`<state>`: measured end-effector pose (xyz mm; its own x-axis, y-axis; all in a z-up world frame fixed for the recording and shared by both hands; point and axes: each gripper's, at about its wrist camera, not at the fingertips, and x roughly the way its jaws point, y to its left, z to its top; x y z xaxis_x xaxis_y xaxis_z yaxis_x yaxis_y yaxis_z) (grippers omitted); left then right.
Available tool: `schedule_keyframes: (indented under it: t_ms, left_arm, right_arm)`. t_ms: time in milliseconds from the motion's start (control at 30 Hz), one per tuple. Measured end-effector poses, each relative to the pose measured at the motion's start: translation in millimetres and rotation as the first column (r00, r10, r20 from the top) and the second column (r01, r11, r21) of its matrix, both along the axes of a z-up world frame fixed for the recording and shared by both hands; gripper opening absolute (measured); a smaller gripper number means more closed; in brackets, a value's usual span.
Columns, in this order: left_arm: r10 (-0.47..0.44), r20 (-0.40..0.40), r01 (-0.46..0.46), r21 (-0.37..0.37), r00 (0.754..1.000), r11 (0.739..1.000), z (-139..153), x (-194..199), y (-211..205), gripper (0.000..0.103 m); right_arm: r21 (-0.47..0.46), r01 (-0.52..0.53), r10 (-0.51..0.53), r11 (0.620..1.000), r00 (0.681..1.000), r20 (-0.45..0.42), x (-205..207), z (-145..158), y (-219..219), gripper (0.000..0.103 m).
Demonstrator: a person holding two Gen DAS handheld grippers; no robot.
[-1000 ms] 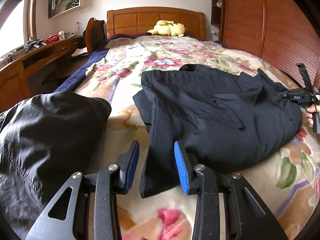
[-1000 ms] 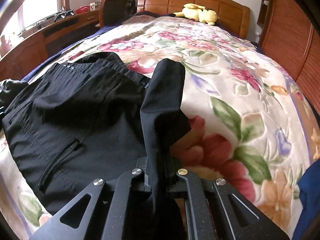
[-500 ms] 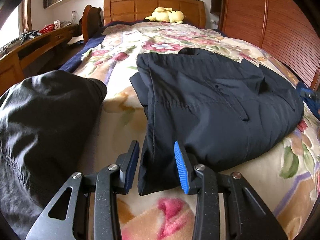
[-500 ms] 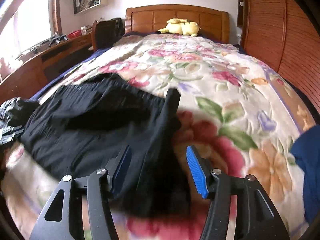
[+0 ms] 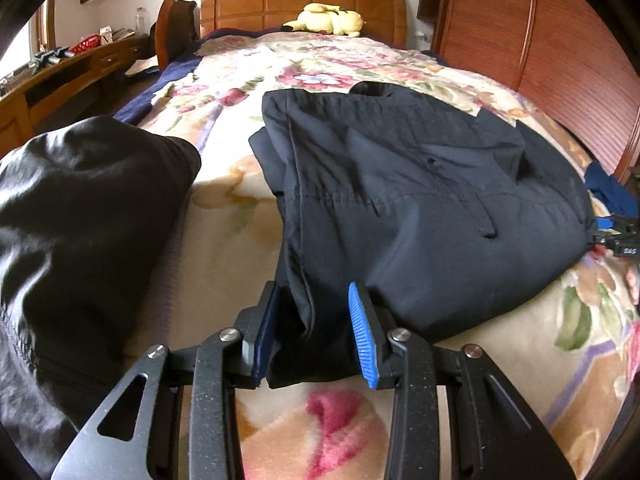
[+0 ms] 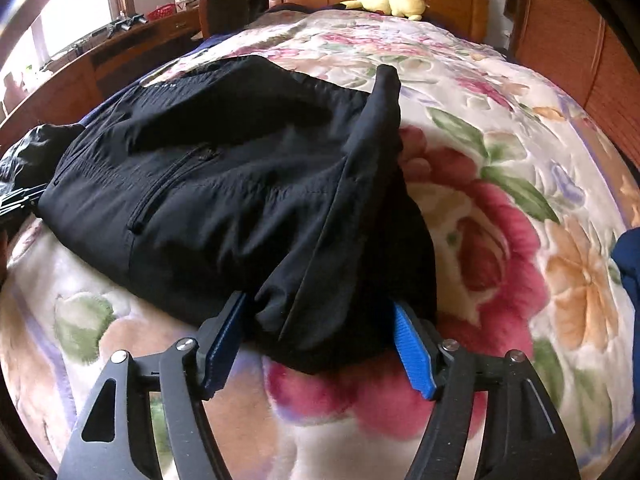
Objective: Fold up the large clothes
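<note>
On the left, the left tool (image 5: pixel 310 330) has moved in since a second ago, its pads now apart on either side of the near corner of the dark trousers (image 5: pixel 420 208), which lie partly folded on the flowered bed (image 5: pixel 224 240). On the right, the right tool (image 6: pixel 320 344), clamped on a fold a second ago, has opened and straddles that corner, so regripping probably comes next.

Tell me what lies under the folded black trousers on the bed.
The black trousers rest directly on the floral blanket, which shows all around them. Their own folded layers are stacked beneath the top one; anything else beneath is covered and cannot be seen.
</note>
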<state>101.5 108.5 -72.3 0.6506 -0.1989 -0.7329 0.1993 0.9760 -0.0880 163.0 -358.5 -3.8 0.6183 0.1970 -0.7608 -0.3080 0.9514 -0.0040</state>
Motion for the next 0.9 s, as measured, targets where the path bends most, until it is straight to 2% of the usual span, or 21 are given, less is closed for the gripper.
schedule_keyframes:
  t_ms: [67,100,167,200,233,267,333,400,433,567,700,900]
  left_arm:
    - [-0.018,-0.012,0.018,-0.015,1.000,1.000,-1.2,1.3,-0.5,0.027]
    - [-0.021,-0.014,0.021,-0.009,1.000,1.000,-1.6,1.5,-1.8,0.025]
    - [-0.025,-0.007,0.025,0.011,1.000,1.000,-1.5,0.4,-5.9,0.014]
    - [-0.028,0.006,0.028,0.026,1.000,0.999,-0.8,-0.9,-9.1,0.011]
    - [-0.033,0.017,0.032,0.037,0.999,0.999,0.0,-2.3,-11.2,0.008]
    - [-0.033,0.028,0.032,0.050,0.999,0.998,1.3,-4.1,-13.0,0.007]
    - [-0.023,0.057,0.019,0.078,0.998,0.997,6.7,-8.8,-15.3,0.005]
    - [-0.020,0.081,0.012,0.096,0.997,0.995,14.0,-15.3,-16.7,0.005]
    - [-0.023,0.089,0.014,0.101,0.996,0.995,17.1,-18.3,-16.7,0.004]
    - [-0.037,0.121,0.025,0.094,0.992,0.995,31.8,-37.3,-17.1,0.004]
    - [-0.064,0.163,0.049,0.092,0.985,0.995,49.7,-73.7,-21.3,0.004]
    - [-0.092,0.150,0.081,0.081,0.984,0.993,51.6,-132.1,-20.7,0.004]
  right_arm:
    - [-0.005,-0.008,0.008,1.000,1.000,-0.013,6.0,-4.7,2.9,0.073]
    - [-0.002,-0.011,0.011,1.000,1.000,-0.007,9.1,-4.9,2.7,0.073]
    - [-0.013,-0.017,0.017,1.000,1.000,-0.003,12.8,-6.8,6.3,0.073]
    - [-0.015,-0.028,0.028,1.000,1.000,0.003,11.3,-7.6,9.3,0.066]
    - [-0.020,-0.057,0.057,0.998,0.998,0.006,9.8,-8.1,13.3,0.054]
    - [-0.041,-0.071,0.072,0.997,0.997,0.025,6.9,-7.5,16.6,0.048]
    - [-0.078,-0.090,0.094,0.993,0.994,0.052,-0.2,-4.5,21.4,0.026]
    - [-0.090,-0.100,0.106,0.991,0.992,0.068,-8.5,0.9,23.3,0.013]
    - [-0.094,-0.103,0.111,0.990,0.991,0.076,-13.2,4.5,22.7,0.011]
    - [-0.080,-0.106,0.114,0.991,0.989,0.097,-33.0,18.7,14.0,0.008]
    - [-0.074,-0.118,0.125,0.990,0.987,0.098,-54.5,26.2,7.0,0.008]
    - [-0.059,-0.160,0.164,0.985,0.984,0.076,-108.1,32.3,-2.2,0.008]
